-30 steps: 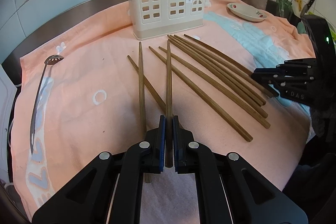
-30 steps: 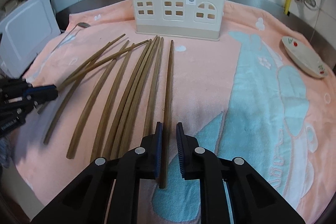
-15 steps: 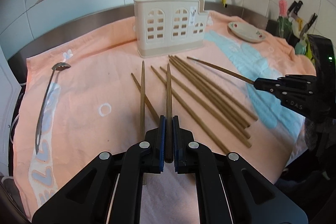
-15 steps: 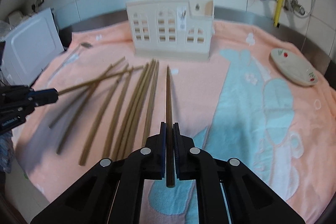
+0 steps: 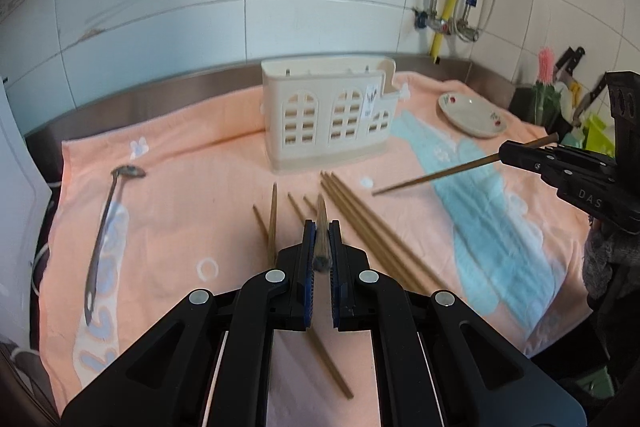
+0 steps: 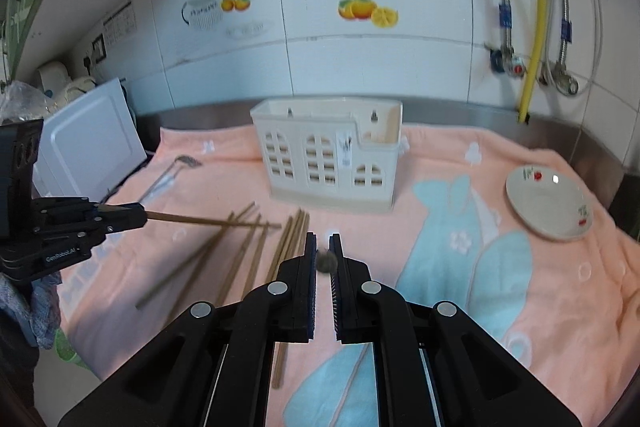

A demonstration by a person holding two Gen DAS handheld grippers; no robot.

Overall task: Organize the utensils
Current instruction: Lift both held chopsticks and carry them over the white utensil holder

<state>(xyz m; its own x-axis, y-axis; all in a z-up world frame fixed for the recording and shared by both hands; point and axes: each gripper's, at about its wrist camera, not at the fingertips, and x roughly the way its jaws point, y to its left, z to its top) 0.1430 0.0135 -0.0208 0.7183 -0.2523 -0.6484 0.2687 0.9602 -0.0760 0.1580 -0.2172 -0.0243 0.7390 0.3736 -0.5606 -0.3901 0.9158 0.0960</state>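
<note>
Left gripper (image 5: 320, 247) — fingers clamped on a chopstick (image 5: 321, 223). Right gripper (image 6: 323, 255) — likewise clamped on another chopstick (image 6: 327, 261). Holder (image 5: 332, 115) upper centre.

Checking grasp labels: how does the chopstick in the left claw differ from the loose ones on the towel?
The held chopstick is clamped in the left claw and raised off the towel; the loose chopsticks lie flat on it, untouched. The held one sticks out alone above the pile; most loose ones lie side by side. Both are long brown sticks.
</note>
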